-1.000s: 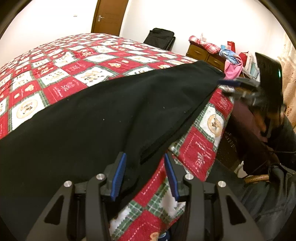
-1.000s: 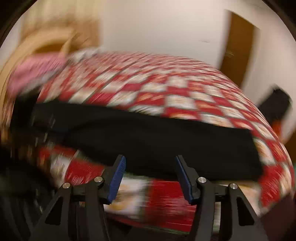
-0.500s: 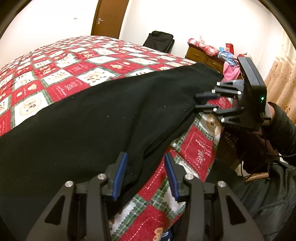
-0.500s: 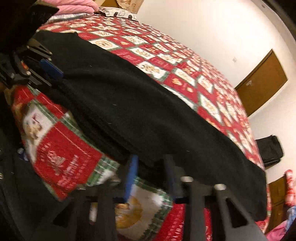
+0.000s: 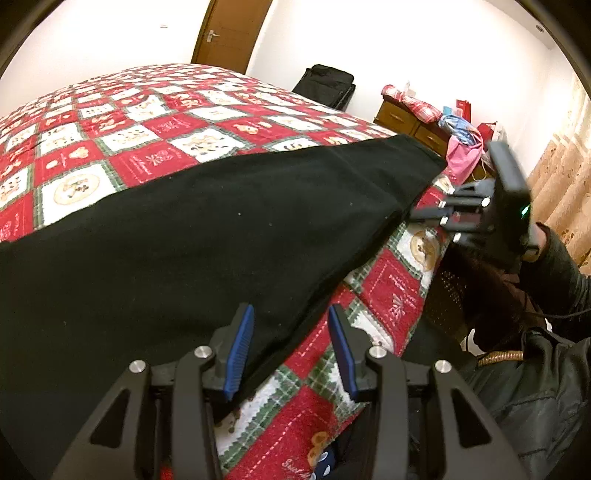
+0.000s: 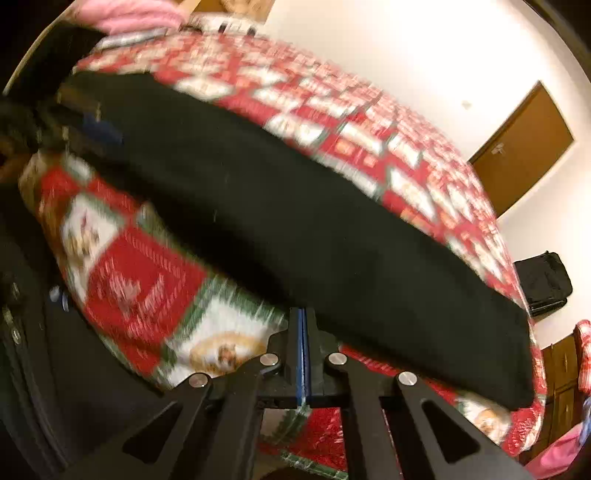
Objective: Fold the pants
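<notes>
Black pants [image 5: 221, 229] lie flat along the near side of a bed with a red, white and green patchwork quilt [image 5: 147, 140]. My left gripper [image 5: 291, 343] is open, and the pants' near edge runs between its blue pads without being pressed. At the far end, my right gripper [image 5: 424, 216] meets the edge near the corner. In the right wrist view the pants [image 6: 295, 221] stretch across the blurred picture. The right gripper [image 6: 303, 314] has its pads together, with the tips pinching the pants' near edge. The left gripper [image 6: 85, 122] shows dimly at the far end.
The quilt hangs over the bed's edge below the pants. A black suitcase [image 5: 325, 85] stands by the wall, with a wooden dresser [image 5: 410, 118] piled with clothes beside it. A brown door [image 5: 225, 33] is behind the bed. A person's dark sleeve [image 5: 554, 266] is at the right.
The right gripper sank to the pants' near edge, rolled, and its jaws went from wide open to closed on that edge. The left gripper stayed where it was, still open.
</notes>
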`<act>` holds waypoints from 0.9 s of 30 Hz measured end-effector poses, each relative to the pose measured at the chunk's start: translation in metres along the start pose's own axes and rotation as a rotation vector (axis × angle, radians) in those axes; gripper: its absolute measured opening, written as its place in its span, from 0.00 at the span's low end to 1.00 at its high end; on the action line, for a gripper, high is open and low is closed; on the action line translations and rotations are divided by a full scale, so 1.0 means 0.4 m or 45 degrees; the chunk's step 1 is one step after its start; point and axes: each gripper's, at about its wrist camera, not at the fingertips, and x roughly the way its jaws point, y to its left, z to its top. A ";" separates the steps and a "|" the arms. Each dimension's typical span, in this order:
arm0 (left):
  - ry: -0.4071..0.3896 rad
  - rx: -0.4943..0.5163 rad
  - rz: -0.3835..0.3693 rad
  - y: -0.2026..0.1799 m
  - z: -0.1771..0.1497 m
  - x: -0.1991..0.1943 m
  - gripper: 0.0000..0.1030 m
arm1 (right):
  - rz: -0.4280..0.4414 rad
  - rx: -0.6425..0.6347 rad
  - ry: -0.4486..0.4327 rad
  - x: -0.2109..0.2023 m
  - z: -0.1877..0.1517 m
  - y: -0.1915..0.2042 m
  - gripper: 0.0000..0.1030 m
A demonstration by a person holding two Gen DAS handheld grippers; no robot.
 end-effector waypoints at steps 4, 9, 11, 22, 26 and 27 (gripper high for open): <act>-0.050 0.015 -0.010 -0.013 0.019 -0.017 0.43 | 0.091 0.117 -0.034 -0.012 -0.009 -0.033 0.00; -0.068 0.031 -0.003 -0.031 0.049 0.009 0.43 | 0.133 0.259 -0.187 -0.070 0.026 -0.067 0.01; -0.075 0.011 0.011 -0.031 0.061 0.018 0.43 | 0.197 0.287 -0.228 -0.074 0.060 -0.056 0.01; -0.020 0.001 0.025 -0.017 0.020 0.033 0.56 | 0.298 0.267 -0.094 0.075 0.109 0.061 0.01; -0.051 -0.003 0.003 -0.030 0.045 0.029 0.56 | 0.296 0.261 -0.111 0.037 0.093 0.050 0.01; -0.060 0.002 0.002 -0.034 0.052 0.030 0.56 | 0.288 0.272 -0.119 0.027 0.090 0.040 0.01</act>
